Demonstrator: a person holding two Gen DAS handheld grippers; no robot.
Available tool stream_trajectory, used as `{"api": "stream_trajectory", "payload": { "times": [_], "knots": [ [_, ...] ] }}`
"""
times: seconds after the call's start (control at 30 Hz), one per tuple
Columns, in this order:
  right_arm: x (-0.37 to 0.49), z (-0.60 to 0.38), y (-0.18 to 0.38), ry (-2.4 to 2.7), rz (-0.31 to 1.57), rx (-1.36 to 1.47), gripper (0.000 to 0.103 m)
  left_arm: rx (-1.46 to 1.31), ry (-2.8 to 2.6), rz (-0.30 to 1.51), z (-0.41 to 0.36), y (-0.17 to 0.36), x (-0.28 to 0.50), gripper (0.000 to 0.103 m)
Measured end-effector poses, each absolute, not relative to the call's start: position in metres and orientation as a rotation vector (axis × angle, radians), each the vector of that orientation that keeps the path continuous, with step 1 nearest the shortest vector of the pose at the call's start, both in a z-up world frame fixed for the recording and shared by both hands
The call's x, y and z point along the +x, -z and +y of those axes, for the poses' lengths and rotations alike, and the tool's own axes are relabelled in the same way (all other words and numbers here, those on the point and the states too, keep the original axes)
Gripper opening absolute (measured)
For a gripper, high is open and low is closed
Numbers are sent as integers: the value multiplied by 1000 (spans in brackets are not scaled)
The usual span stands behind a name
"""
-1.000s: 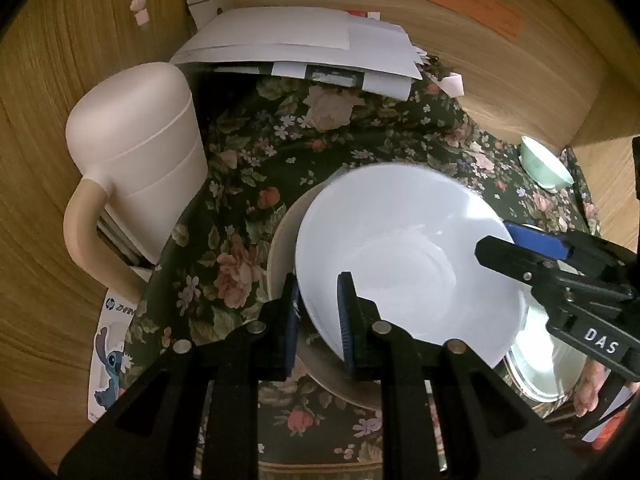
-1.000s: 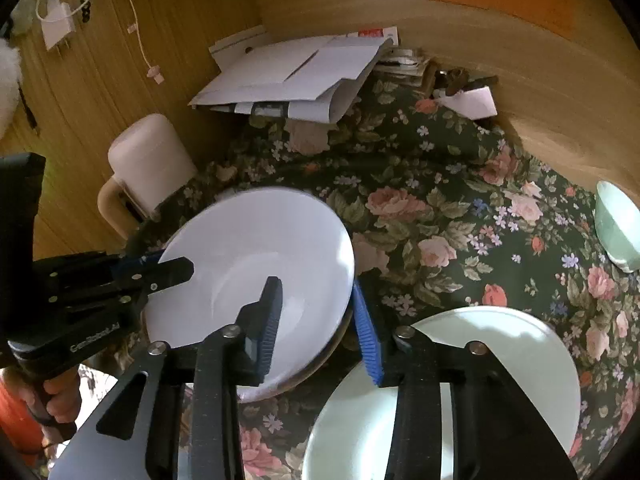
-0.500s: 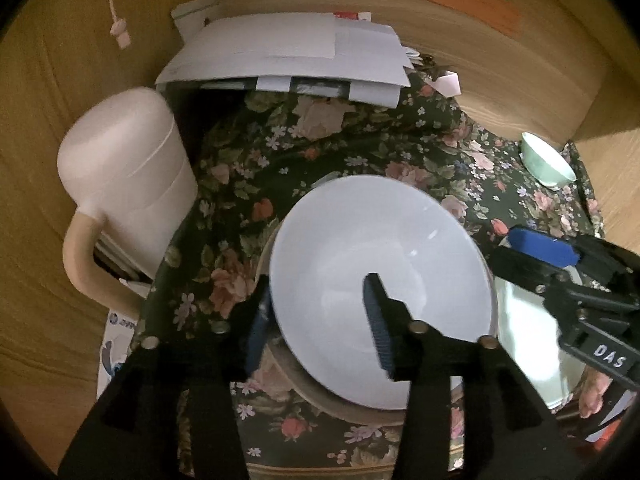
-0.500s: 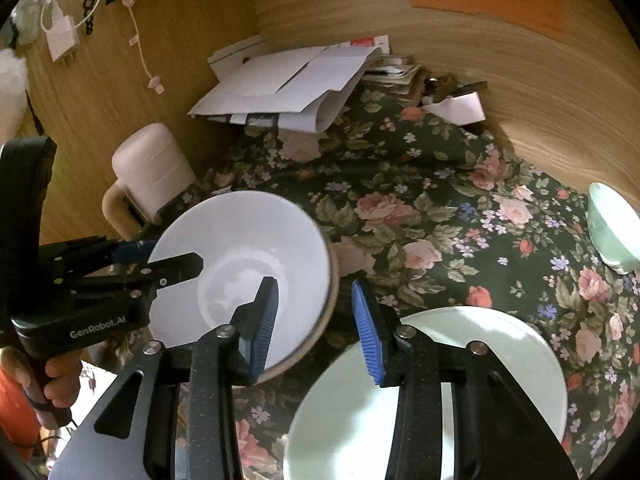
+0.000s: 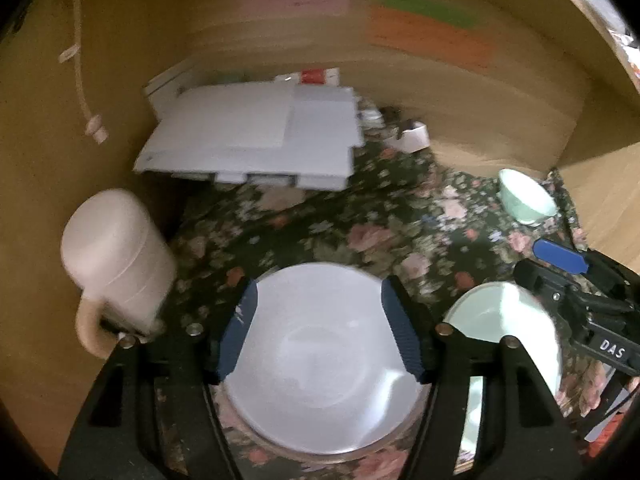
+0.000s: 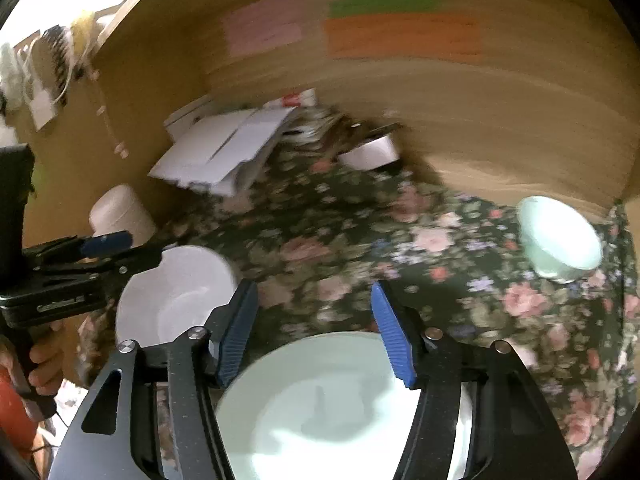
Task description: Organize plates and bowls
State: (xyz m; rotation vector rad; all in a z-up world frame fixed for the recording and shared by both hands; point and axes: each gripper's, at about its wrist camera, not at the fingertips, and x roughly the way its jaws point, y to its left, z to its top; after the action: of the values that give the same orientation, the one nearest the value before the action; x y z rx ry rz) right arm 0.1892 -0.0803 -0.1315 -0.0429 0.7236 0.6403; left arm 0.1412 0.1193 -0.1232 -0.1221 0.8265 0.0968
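With both the left gripper (image 5: 318,328) and right gripper (image 6: 312,330) opening and empty, the white bowl (image 5: 324,360) at lower centre risked sliding off the plate (image 5: 280,442) beneath it.

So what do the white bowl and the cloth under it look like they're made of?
White bowl: probably glazed ceramic, possibly melamine; smooth and glossy, with soft highlights inside. It seems to sit on a darker-rimmed plate. Cloth: looks like woven printed fabric, matt, dark green with pink flowers and slight wrinkles.

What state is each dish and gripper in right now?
White bowl: upright, released, resting on a plate.
Green plate: flat on the cloth.
Green bowl: upright, alone, far right.
Left gripper: opening, holding nothing.
Right gripper: opening, holding nothing.
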Motion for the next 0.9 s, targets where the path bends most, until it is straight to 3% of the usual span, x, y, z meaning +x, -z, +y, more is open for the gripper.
{"api": "stream_trajectory", "payload": {
  "times": [0.13, 0.37, 0.9],
  "knots": [
    [201, -105, 126, -593, 711, -27, 57, -100, -62, 805, 96, 116, 154, 67],
    [223, -152, 120, -498, 687, -13, 58, -75, 0, 764, 53, 103, 186, 79],
    [307, -243, 138, -296, 712, 58, 59, -52, 100, 789, -14, 109, 282, 82]
  ]
}}
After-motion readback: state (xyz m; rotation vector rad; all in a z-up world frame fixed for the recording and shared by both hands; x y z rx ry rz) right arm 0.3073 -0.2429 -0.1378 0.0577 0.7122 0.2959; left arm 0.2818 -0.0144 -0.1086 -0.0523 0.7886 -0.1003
